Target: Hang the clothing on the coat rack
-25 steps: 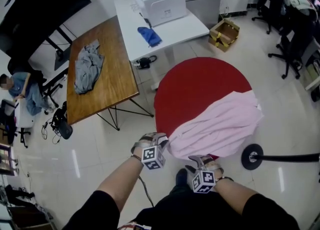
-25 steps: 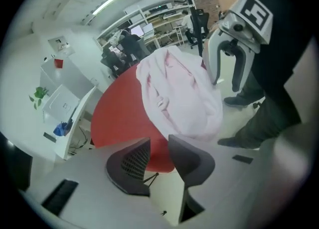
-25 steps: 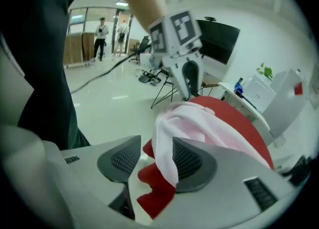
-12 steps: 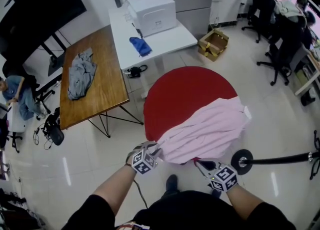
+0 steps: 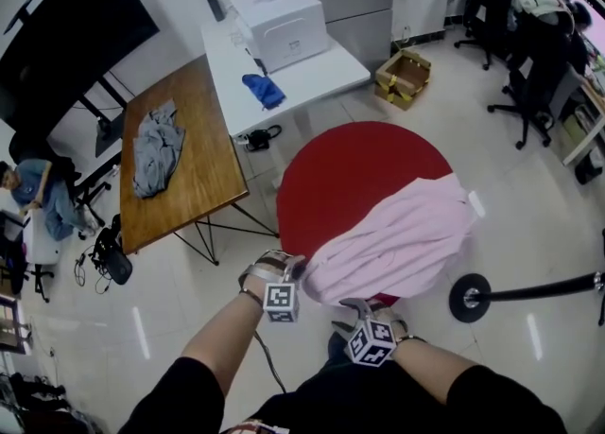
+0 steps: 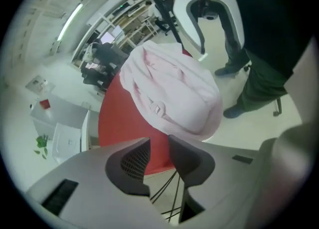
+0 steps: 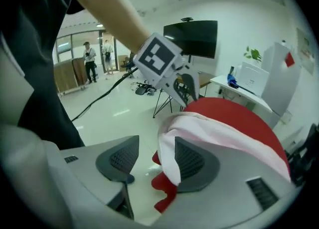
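"Where's the pink cloth shirt [image 5: 397,243]?"

"I see it lying on the round red counter [image 5: 350,172]. My left tool [image 6: 158,140] is slightly apart and empty. My right tool [image 7: 155,143] is open, with the shirt's edge between its jaws."

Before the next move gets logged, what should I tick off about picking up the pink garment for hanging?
1. Pink garment lies in reach on the red table: ok.
2. Left hand-held gripper has cloth between its jaws: not ok; jaws apart and empty, garment just ahead.
3. Right hand-held gripper is clamped on the garment: not ok; jaws apart, with the cloth edge hanging between them against one pad.
4. Coat rack is nearby: ok; its base stands right of the table.
5. A hook is free on the rack: cannot tell; its top is out of view.
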Tool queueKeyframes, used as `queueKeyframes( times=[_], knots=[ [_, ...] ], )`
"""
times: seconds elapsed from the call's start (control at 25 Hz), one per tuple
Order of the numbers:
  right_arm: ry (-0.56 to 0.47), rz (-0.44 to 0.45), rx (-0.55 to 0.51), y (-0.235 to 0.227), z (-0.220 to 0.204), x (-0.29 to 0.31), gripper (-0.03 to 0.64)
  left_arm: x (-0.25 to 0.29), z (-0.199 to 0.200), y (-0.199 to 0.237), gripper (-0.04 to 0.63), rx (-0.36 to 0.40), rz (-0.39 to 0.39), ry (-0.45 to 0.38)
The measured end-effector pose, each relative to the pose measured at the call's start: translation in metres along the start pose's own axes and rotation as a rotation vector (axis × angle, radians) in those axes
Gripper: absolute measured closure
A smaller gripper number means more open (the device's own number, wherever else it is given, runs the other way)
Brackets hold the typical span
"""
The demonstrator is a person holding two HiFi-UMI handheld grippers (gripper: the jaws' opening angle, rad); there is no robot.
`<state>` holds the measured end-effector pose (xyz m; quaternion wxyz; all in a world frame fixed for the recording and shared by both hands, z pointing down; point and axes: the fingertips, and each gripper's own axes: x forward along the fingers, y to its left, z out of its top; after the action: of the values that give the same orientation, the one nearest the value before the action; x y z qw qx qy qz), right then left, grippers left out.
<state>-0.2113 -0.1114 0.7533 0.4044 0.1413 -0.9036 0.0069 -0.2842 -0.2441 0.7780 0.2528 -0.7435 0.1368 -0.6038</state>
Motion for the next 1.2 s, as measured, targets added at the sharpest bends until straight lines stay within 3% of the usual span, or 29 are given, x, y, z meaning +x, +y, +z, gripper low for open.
queueKeyframes(
  times=[0.12, 0.28, 0.44, 0.52, 0.68, 0.8, 0.88, 0.96, 1.2],
  knots=[
    [0.064, -0.022, -0.137, 0.002, 0.002, 0.025, 0.383, 0.009, -0.008, 0.008, 0.499, 0.131, 0.025, 0.065],
    [0.130, -0.049, -0.231, -0.002, -0.001, 0.041, 0.383, 0.027, -0.003, 0.005, 0.493, 0.283, 0.053, 0.054],
    [0.211, -0.074, -0.288, -0.006, -0.036, 0.068, 0.383, 0.038, -0.003, 0.012, 0.380, 0.357, 0.071, 0.038],
    [0.226, -0.055, -0.283, -0.005, -0.045, 0.075, 0.403, 0.044, -0.002, 0.014, 0.321, 0.406, 0.080, 0.016],
    [0.179, -0.075, -0.213, -0.015, -0.043, 0.068, 0.600, 0.050, 0.012, 0.012, 0.311, 0.529, 0.065, -0.046],
    [0.093, -0.023, -0.120, -0.016, -0.029, 0.046, 0.600, 0.048, 0.026, 0.000, 0.317, 0.614, 0.004, -0.099],
    [0.028, 0.012, -0.046, -0.016, -0.019, 0.024, 0.600, 0.043, 0.037, -0.019, 0.412, 0.674, -0.066, -0.145],
    [-0.030, 0.033, 0.026, -0.019, -0.013, -0.002, 0.600, 0.035, 0.055, -0.026, 0.548, 0.636, -0.090, -0.205],
    [-0.214, 0.003, 0.334, -0.066, -0.013, -0.104, 0.600, -0.016, 0.095, 0.016, 0.560, 0.328, -0.037, -0.328]
  ],
)
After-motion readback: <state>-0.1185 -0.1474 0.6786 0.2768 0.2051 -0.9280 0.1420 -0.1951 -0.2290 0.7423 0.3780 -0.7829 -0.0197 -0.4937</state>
